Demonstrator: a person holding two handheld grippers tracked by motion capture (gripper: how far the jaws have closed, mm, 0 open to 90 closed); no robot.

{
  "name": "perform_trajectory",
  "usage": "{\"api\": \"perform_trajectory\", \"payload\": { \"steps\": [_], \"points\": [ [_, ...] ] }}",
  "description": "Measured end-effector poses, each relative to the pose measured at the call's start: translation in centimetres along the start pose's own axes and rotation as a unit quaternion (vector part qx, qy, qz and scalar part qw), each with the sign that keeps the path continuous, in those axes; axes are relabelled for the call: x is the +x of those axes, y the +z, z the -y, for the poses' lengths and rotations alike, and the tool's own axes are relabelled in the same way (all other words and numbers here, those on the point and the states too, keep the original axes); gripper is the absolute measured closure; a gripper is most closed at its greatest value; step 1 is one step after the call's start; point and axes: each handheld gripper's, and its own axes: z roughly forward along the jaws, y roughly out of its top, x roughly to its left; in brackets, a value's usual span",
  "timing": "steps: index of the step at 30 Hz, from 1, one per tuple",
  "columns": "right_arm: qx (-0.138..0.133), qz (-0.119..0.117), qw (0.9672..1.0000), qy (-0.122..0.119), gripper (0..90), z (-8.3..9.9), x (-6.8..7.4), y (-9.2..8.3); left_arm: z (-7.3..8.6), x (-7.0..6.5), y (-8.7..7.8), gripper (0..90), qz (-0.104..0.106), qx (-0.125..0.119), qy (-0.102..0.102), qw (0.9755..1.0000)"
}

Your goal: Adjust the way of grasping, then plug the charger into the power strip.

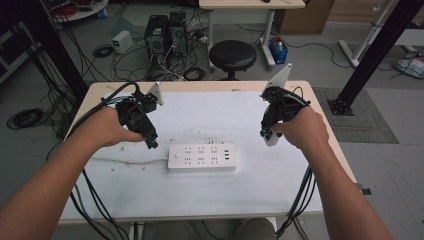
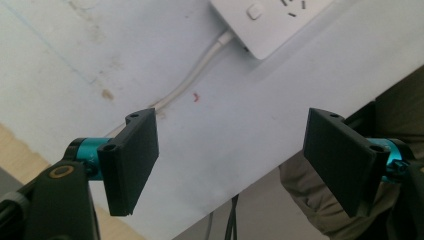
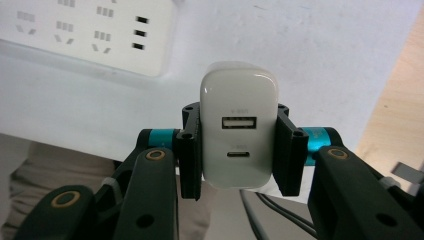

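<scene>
**Work Surface and Gripper Status**

White-topped table (image 1: 210,107) with wood edging; a black stool (image 1: 232,55), computer towers (image 1: 165,32) and loose cables on the grey floor beyond; white power strip (image 1: 202,157) lies flat at table centre, cord running left; left gripper (image 1: 151,144) jaws spread wide, empty, just left of the strip; right gripper (image 3: 239,150) clamps a white USB charger (image 3: 239,132) right of the strip.

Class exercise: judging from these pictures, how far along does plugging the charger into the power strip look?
Done: the right claw has clamped the white charger. In hand: it hangs above the table, off the power strip. Left: seating it in a socket; the left claw is open, holding nothing.
</scene>
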Motion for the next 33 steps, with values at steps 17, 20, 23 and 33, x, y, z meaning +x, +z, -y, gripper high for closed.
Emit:
{"api": "perform_trajectory", "payload": {
  "steps": [17, 20, 23, 33],
  "points": [
    [0.002, 0.008, 1.0000, -0.003, 61.8, 0.1, -1.3, 0.3, 1.3, 1.9, -1.0, 22.5, -0.003, -0.005, -0.027, 0.9996],
    [-0.003, -0.001, 1.0000, -0.008, 61.8, 0.0, -1.5, 0.3, 1.4, 1.9, -1.2, 22.4, -0.004, -0.010, -0.023, 0.9997],
    [-0.004, -0.014, 0.9995, -0.029, 61.8, -0.1, -1.5, 0.2, 1.4, 1.9, -1.2, 22.5, -0.004, -0.013, -0.020, 0.9997],
    [0.008, -0.013, 0.9893, -0.145, 61.8, -1.0, 0.2, 0.2, 1.4, 1.5, -0.9, 22.5, -0.001, -0.012, -0.001, 0.9999]
  ]
}}
